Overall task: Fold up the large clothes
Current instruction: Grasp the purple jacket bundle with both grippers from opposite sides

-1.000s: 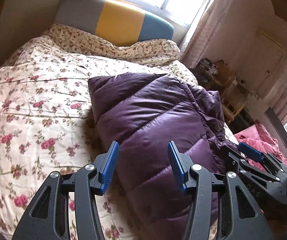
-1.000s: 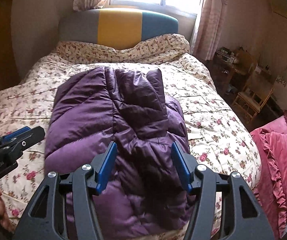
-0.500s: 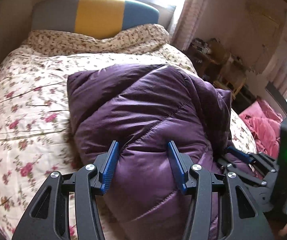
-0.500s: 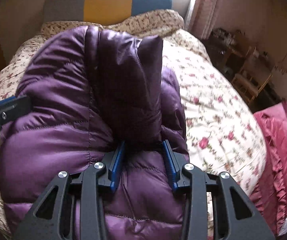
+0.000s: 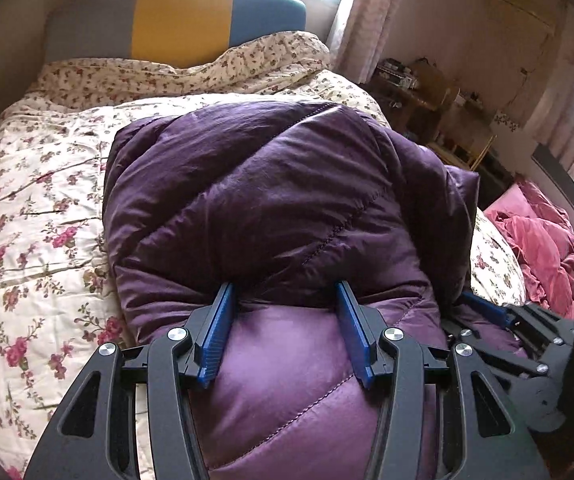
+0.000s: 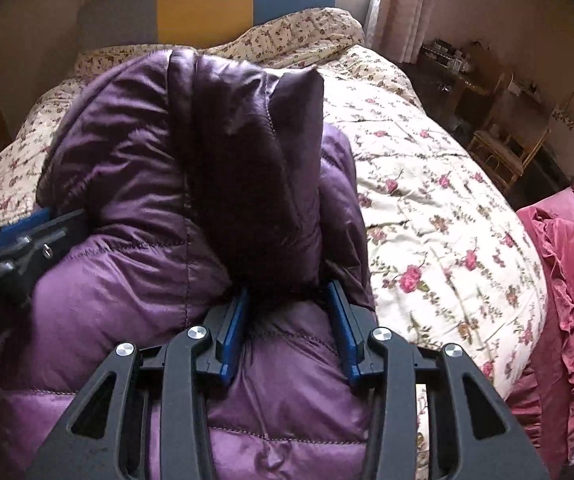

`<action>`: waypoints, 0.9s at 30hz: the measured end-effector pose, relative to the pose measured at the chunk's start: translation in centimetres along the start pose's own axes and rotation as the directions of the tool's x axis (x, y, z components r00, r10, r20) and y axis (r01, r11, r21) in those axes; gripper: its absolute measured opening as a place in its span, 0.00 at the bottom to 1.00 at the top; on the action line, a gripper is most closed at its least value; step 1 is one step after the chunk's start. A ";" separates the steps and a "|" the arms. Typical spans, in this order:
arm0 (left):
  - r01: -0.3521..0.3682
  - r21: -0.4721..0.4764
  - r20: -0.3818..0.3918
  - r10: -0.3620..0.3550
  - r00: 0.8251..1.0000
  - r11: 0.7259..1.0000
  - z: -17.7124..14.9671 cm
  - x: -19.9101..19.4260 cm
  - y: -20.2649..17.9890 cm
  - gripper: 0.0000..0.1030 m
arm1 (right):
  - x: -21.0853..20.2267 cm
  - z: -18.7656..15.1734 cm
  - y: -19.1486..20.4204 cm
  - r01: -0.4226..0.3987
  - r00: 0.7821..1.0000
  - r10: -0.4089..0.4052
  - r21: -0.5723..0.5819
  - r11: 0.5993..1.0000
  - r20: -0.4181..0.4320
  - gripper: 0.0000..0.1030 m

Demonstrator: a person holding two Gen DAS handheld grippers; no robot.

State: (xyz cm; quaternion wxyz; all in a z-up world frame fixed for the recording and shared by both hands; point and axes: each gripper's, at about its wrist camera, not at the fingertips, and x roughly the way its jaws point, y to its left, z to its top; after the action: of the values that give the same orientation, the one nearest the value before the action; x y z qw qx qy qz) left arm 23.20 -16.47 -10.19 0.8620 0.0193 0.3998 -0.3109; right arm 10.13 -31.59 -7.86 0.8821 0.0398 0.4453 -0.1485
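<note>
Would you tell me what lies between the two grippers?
Only puffy purple jacket spans from left gripper to right gripper, seen in the right wrist view.

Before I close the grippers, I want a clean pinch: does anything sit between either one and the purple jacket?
Nothing visible does. The left gripper and right gripper both have their fingers directly against the purple jacket.

We see both wrist views from low over the foot of the bed, facing the striped headboard point(image 5: 179, 16), close against the purple down jacket point(image 5: 271, 200). Our left view sits left of the right one; each catches the other gripper at its edge. Both share jacket, floral quilt point(image 6: 439, 220) and headboard.
</note>
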 end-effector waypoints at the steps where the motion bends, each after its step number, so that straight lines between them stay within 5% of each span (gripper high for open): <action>1: 0.001 -0.001 0.001 -0.001 1.000 1.000 0.0 -0.1 0.0 0.49 | -0.4 0.2 -0.1 -0.001 1.000 0.001 0.003 1.000 0.006 0.40; 13: 0.014 -0.004 0.016 -0.014 1.000 1.000 0.2 -1.1 0.3 0.49 | -3.6 4.2 1.9 -0.001 0.991 -0.001 0.010 1.000 0.134 0.46; 27: 0.037 -0.017 0.033 -0.037 0.999 0.999 0.3 -2.0 0.9 0.49 | 1.9 3.3 0.7 0.023 0.999 -0.024 0.036 0.999 0.041 0.50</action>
State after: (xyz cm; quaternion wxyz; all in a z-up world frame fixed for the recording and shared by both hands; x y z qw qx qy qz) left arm 22.93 -14.76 -8.79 0.8626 -0.0010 0.3889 -0.3236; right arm 14.00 -32.03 -7.41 0.8884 0.0472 0.4248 -0.1676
